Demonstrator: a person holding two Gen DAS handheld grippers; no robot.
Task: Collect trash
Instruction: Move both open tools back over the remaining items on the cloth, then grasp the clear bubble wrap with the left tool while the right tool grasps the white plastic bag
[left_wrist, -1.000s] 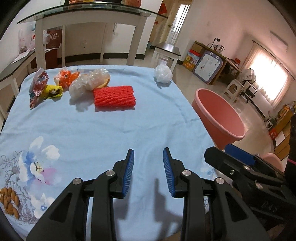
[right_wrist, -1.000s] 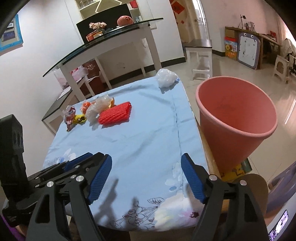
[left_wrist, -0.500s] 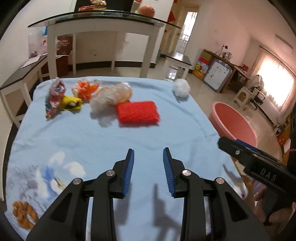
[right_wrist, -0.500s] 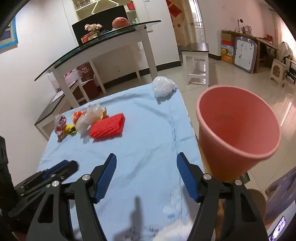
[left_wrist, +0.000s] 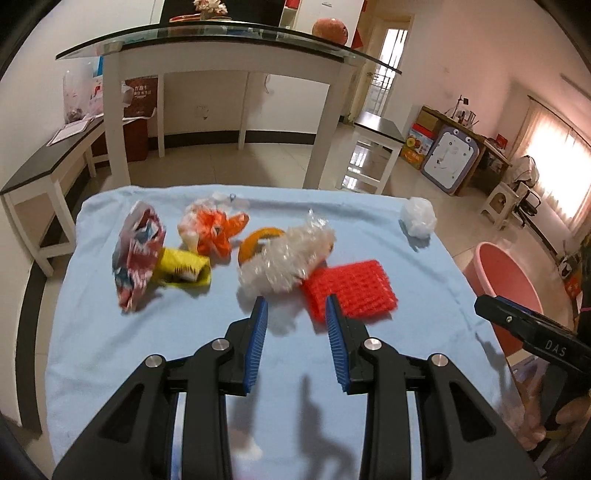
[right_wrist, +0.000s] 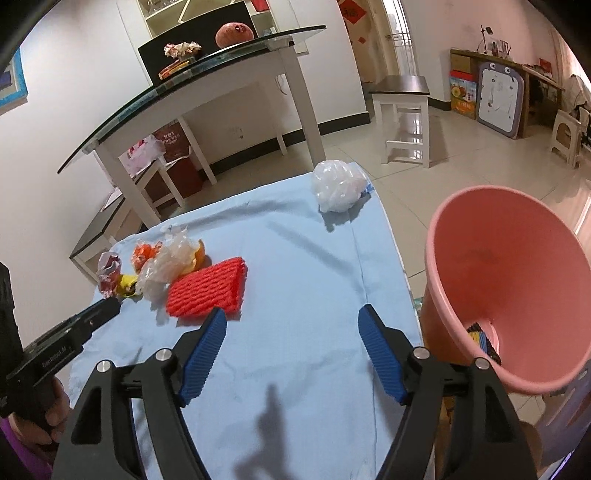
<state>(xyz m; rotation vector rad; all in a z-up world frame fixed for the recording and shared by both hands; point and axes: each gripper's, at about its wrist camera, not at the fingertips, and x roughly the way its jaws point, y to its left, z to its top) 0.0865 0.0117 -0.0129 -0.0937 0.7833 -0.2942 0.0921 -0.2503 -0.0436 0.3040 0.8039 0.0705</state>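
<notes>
On the light blue tablecloth lies a pile of trash: a red foam net, clear crumpled plastic, an orange peel ring, an orange wrapper, a yellow wrapper and a red-and-white wrapper. A white crumpled bag sits apart at the far right corner. My left gripper is open and empty, just short of the plastic and the net. My right gripper has its jaws opening with nothing between them, over bare cloth right of the red foam net.
A pink bucket stands beside the table's right edge, with something dark and yellow at its bottom. Behind the table are a glass-topped white table, a low dark-topped bench and a stool.
Both grippers have moved forward over the cloth toward the trash pile, which now lies close ahead. The right jaws narrowed slightly, then widened again.
</notes>
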